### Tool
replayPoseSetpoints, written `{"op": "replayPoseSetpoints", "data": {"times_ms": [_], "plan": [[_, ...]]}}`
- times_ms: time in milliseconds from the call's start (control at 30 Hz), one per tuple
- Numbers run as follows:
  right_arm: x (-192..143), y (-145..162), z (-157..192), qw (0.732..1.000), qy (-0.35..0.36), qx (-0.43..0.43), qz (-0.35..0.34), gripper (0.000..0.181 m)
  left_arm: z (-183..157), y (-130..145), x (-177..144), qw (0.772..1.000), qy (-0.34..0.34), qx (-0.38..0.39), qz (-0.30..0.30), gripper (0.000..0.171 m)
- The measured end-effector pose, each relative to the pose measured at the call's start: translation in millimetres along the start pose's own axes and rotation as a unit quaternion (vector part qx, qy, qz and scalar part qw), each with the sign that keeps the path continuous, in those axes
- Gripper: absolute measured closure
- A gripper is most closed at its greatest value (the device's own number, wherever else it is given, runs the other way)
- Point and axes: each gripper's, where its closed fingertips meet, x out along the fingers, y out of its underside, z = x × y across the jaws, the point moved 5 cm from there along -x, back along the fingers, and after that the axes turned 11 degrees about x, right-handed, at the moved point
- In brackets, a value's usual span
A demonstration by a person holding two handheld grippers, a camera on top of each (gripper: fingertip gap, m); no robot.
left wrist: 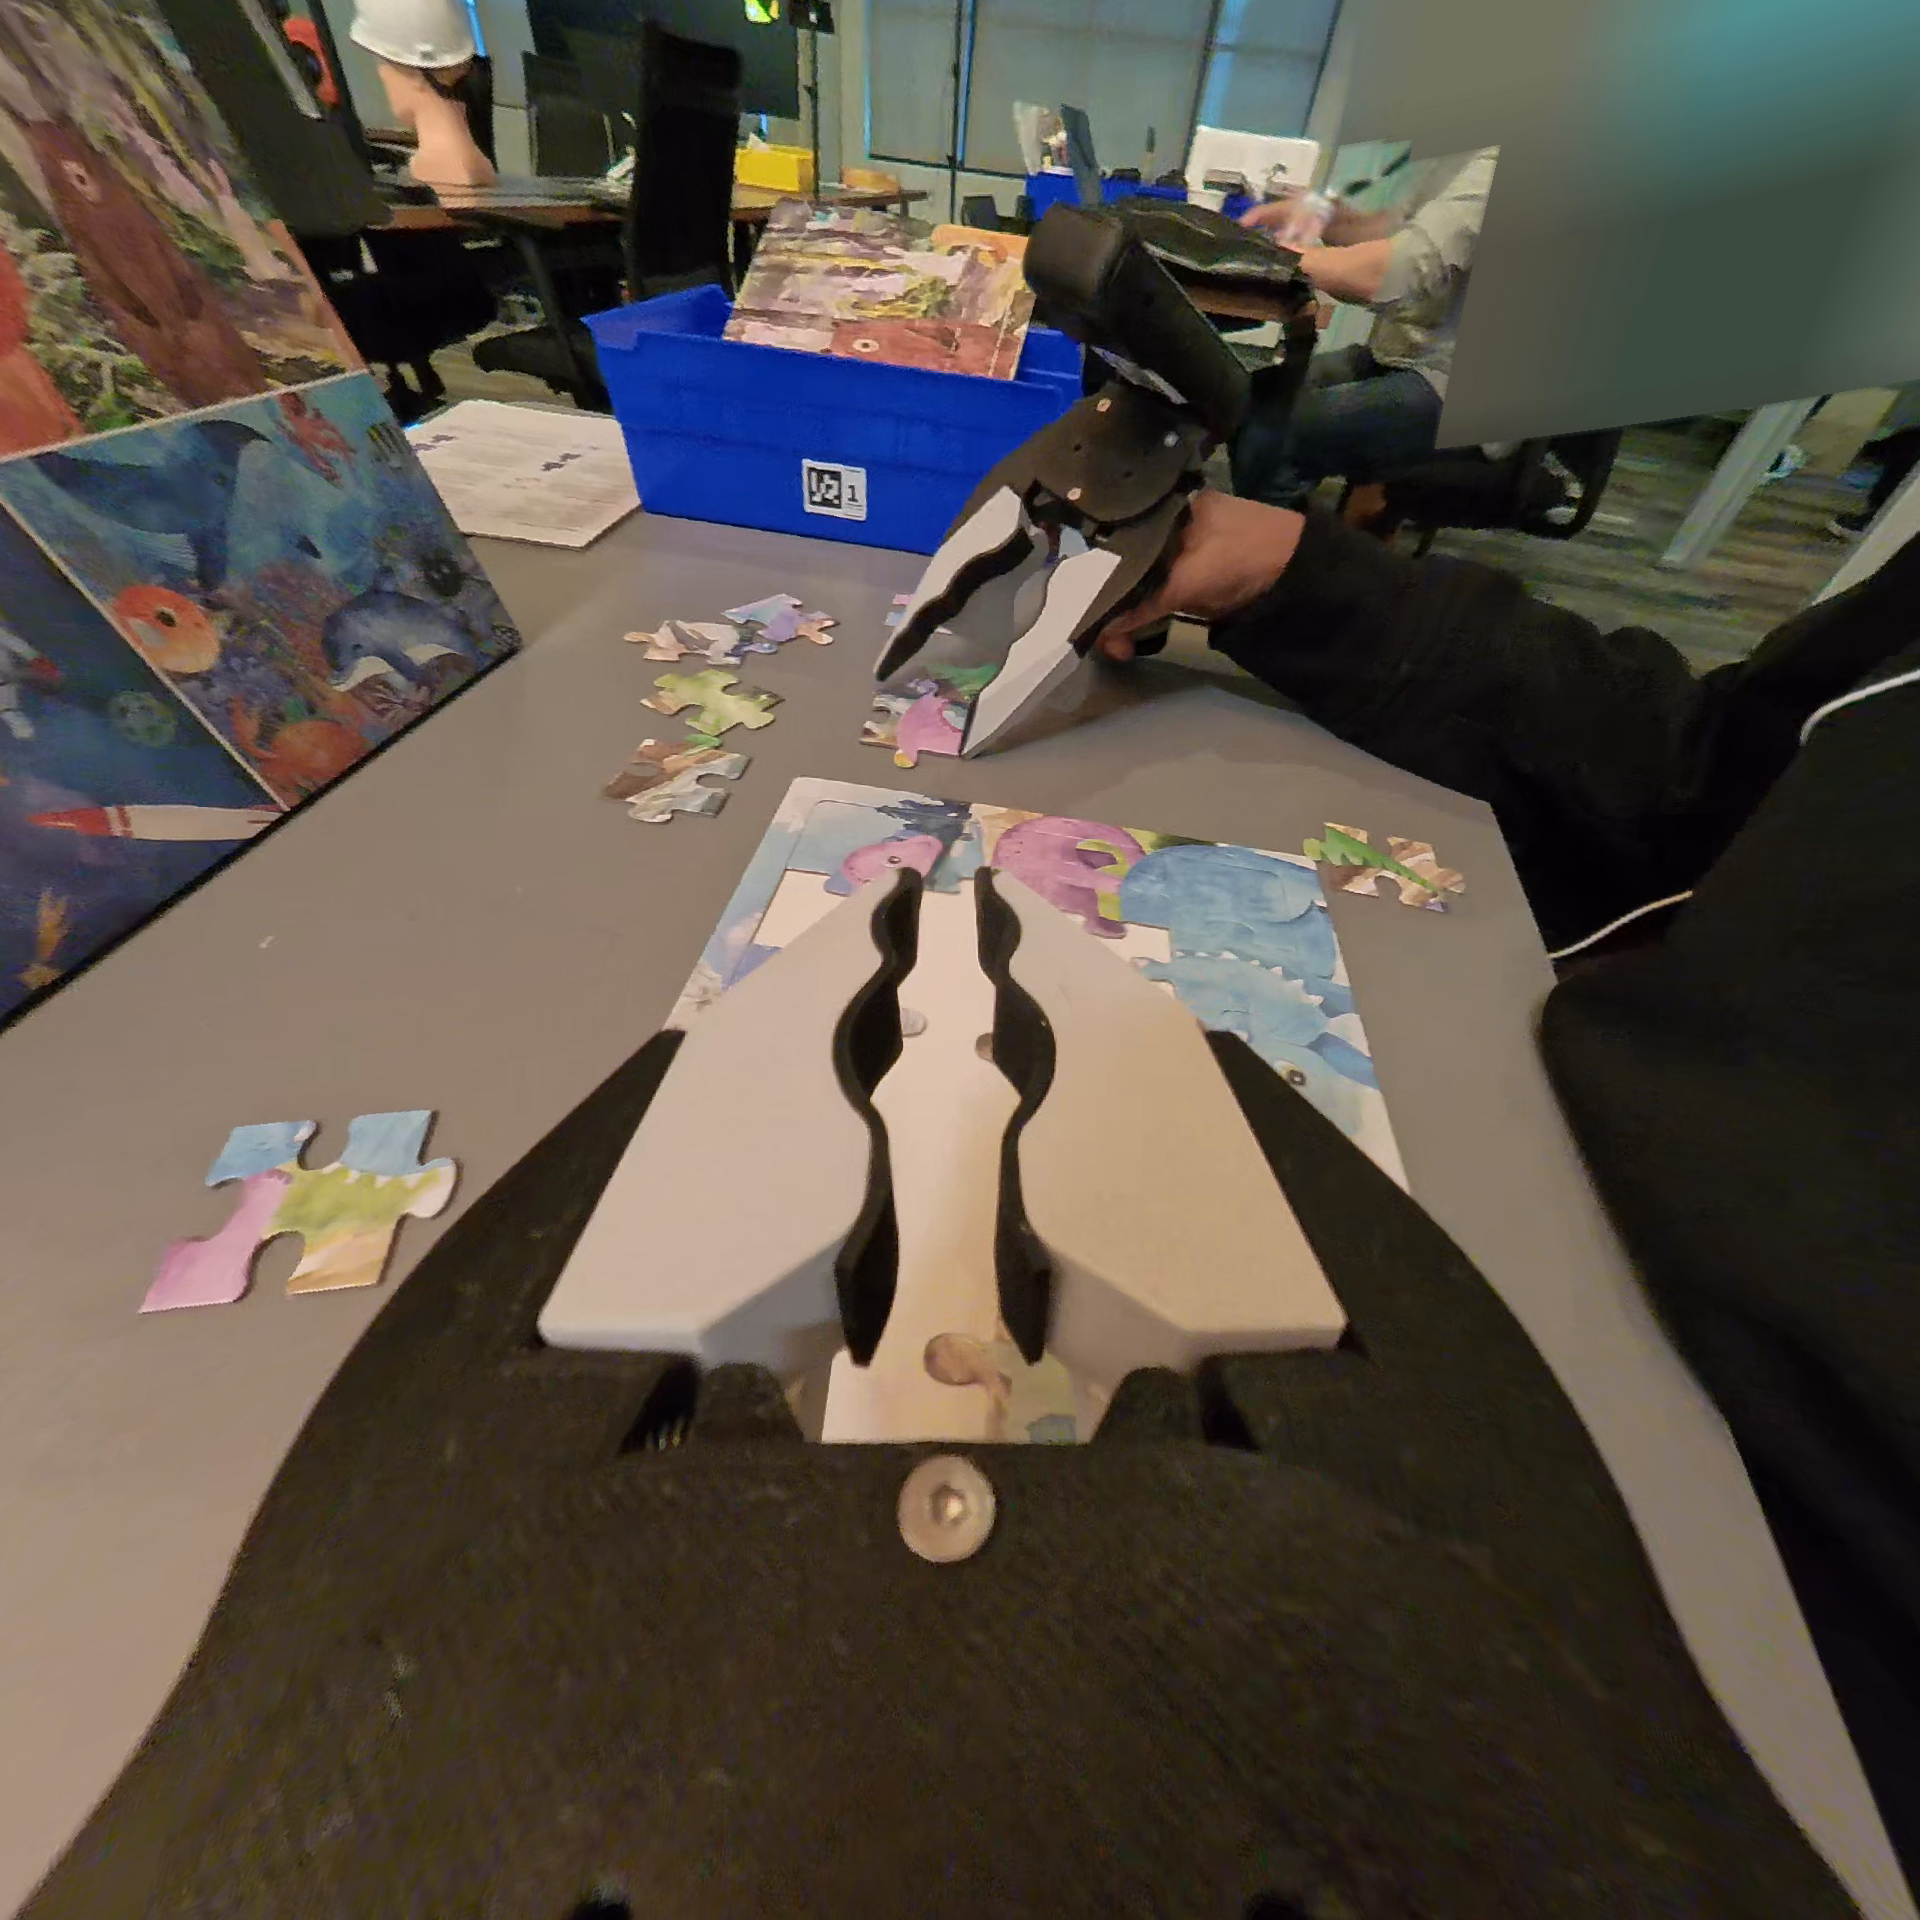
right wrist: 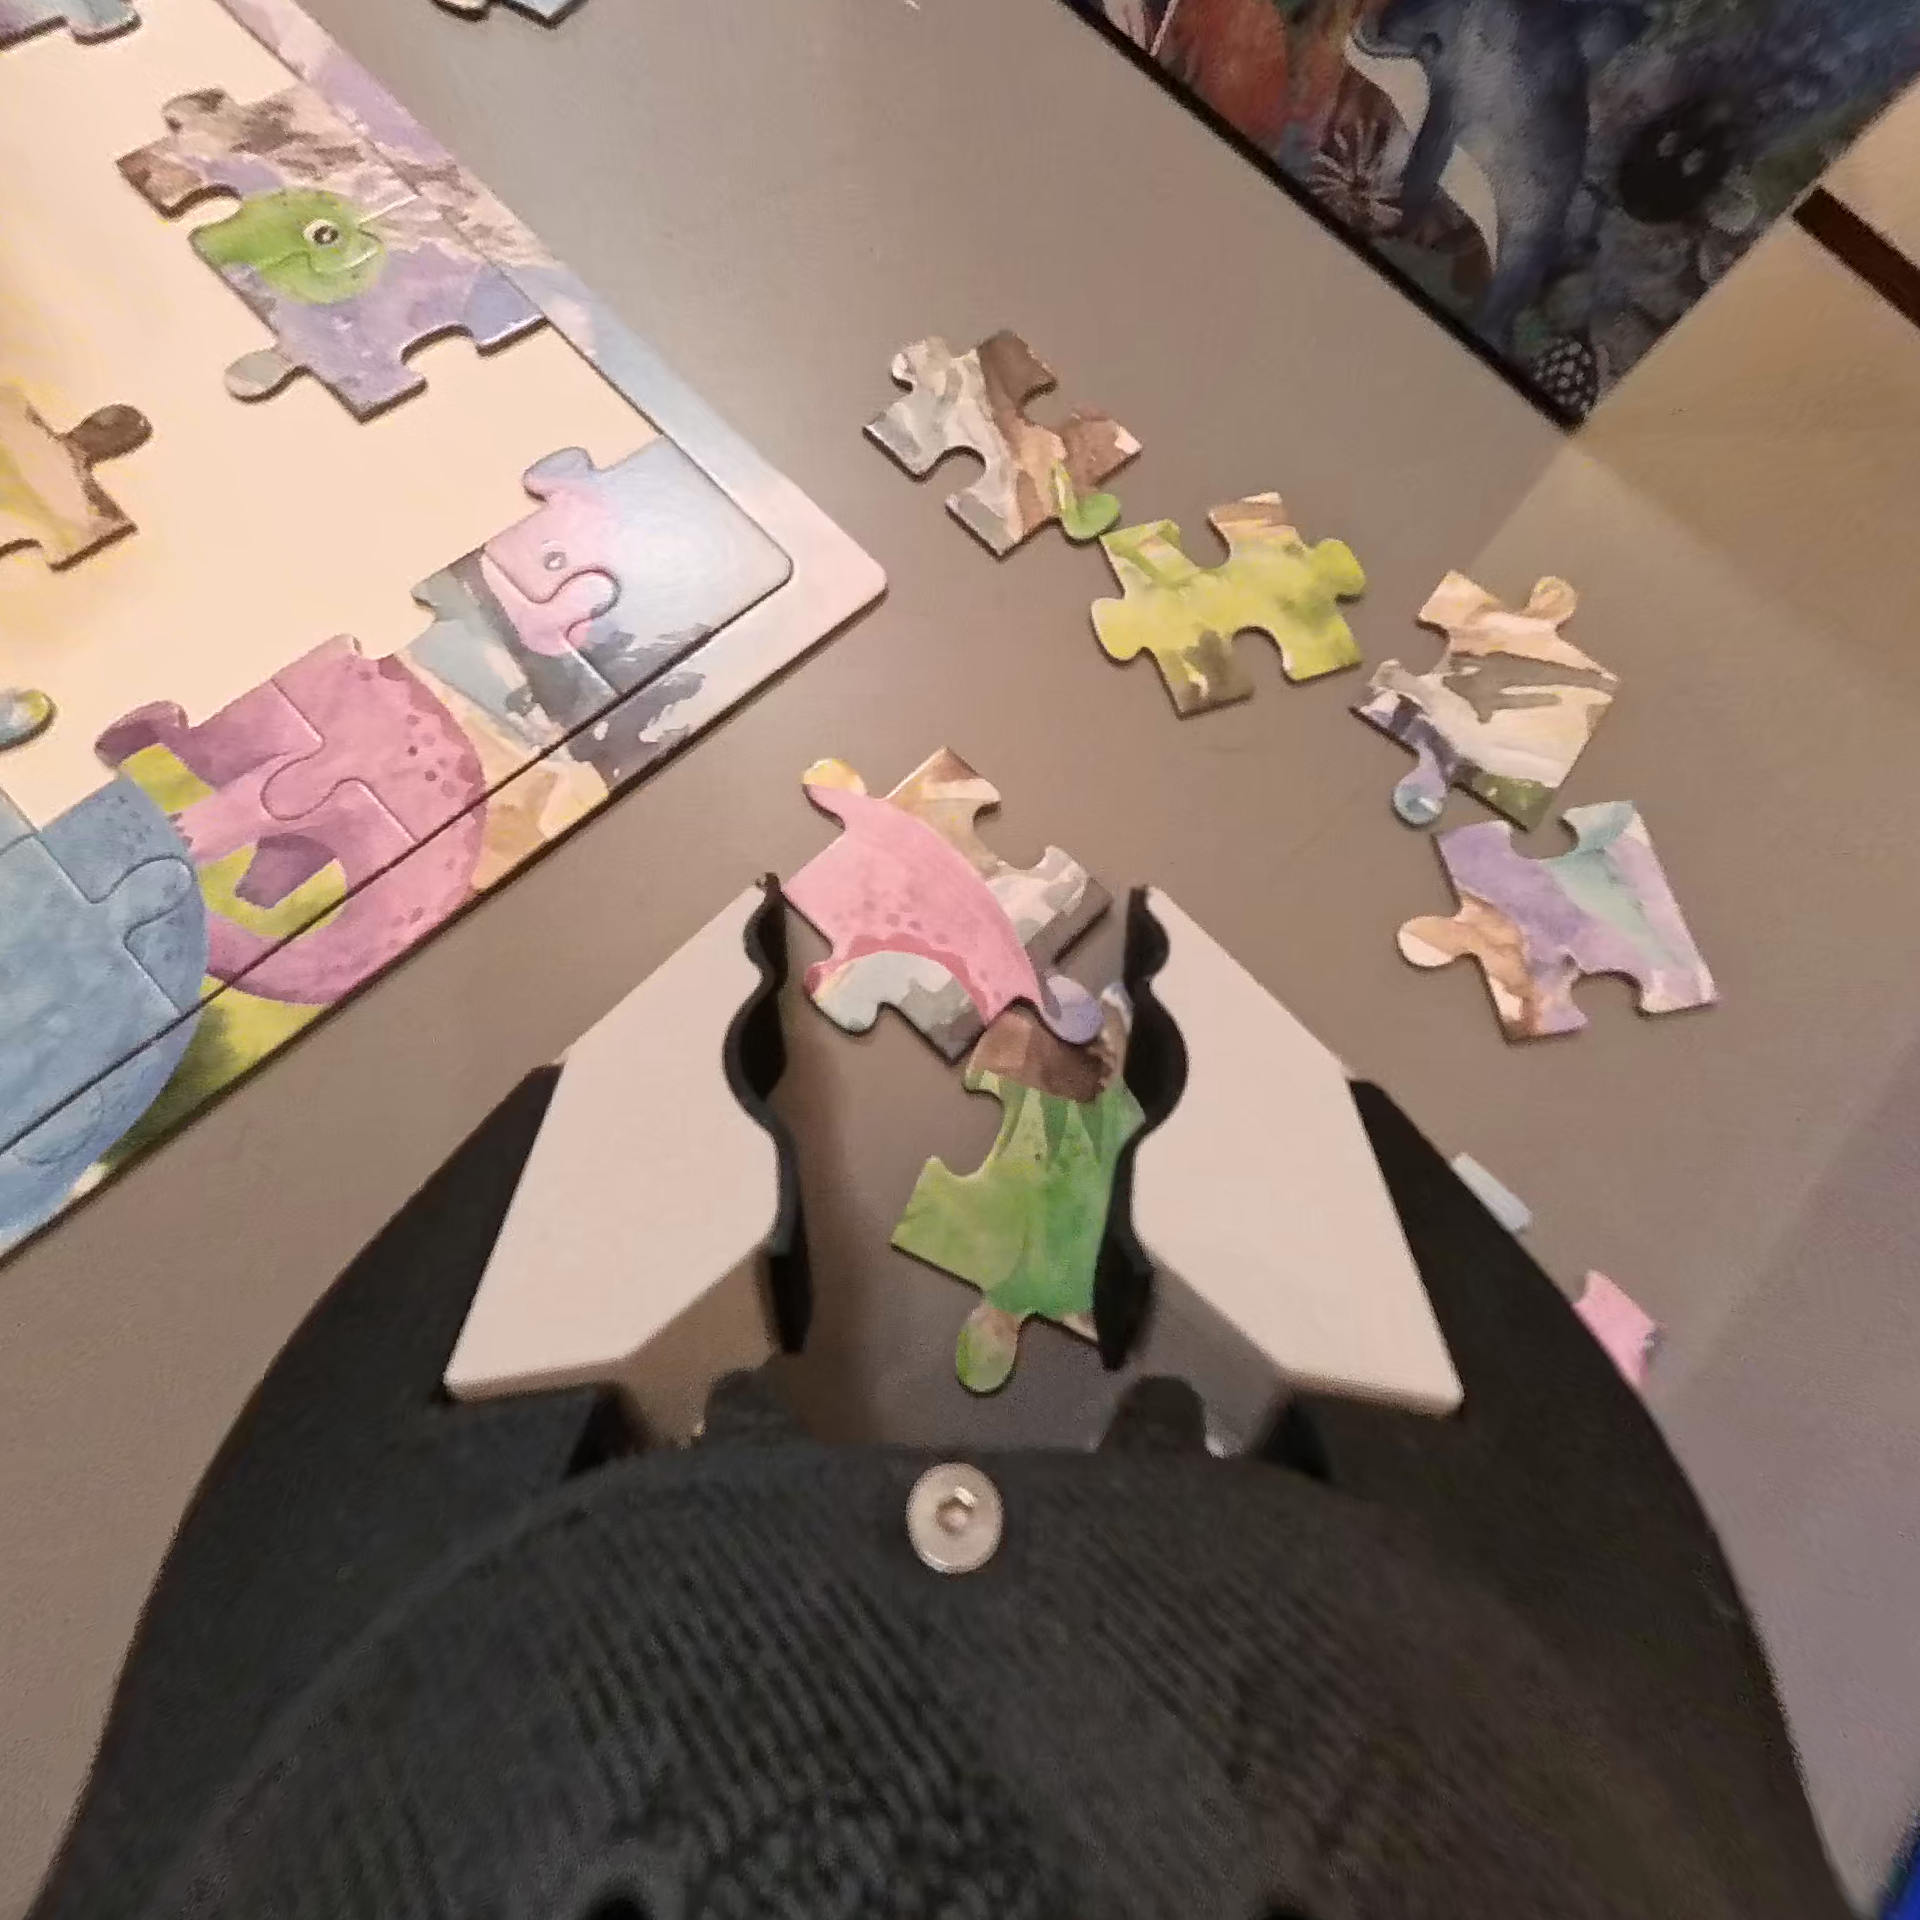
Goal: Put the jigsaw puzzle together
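Note:
The puzzle tray lies on the grey table, with blue and purple dinosaur pieces fitted along its far and right sides; it also shows in the right wrist view. My left gripper hovers over the tray, jaws a little apart and empty. My right gripper is open, tips down at the table, straddling a pink dinosaur piece and a green piece that lies against its right finger. The left wrist view shows the right gripper just beyond the tray, over the pink piece.
Loose pieces lie left of the right gripper, at the front left and right of the tray. A blue bin stands at the back. Picture boxes line the left side. A black sleeve crosses the right. The grippers' ends are close to 25 cm from one another.

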Motion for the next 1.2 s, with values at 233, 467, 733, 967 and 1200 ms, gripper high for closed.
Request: {"op": "replayPoseSetpoints", "data": {"times_ms": [233,467,733,967,1200], "plan": [[-1,4,-3,0.999,-0.013,0.035,0.003,0.116,14,2,-3,0.999,-0.043,0.006,0.001,0.161],[-5,5,-2,0.999,-0.01,0.035,0.021,0.136,24,-3,2,0.994,-0.106,0.031,0.028,0.157],[-6,5,3,0.999,-0.012,0.02,0.033,0.138,15,-13,37,0.995,-0.07,0.047,0.046,0.157],[-11,0,3,1.0,-0.01,0.016,0.011,0.14,6,-23,50,0.996,-0.051,0.062,0.044,0.157],[-25,-21,10,0.997,-0.014,-0.017,-0.072,0.14,6,-10,79,0.995,-0.015,-0.052,0.082,0.141]]}}
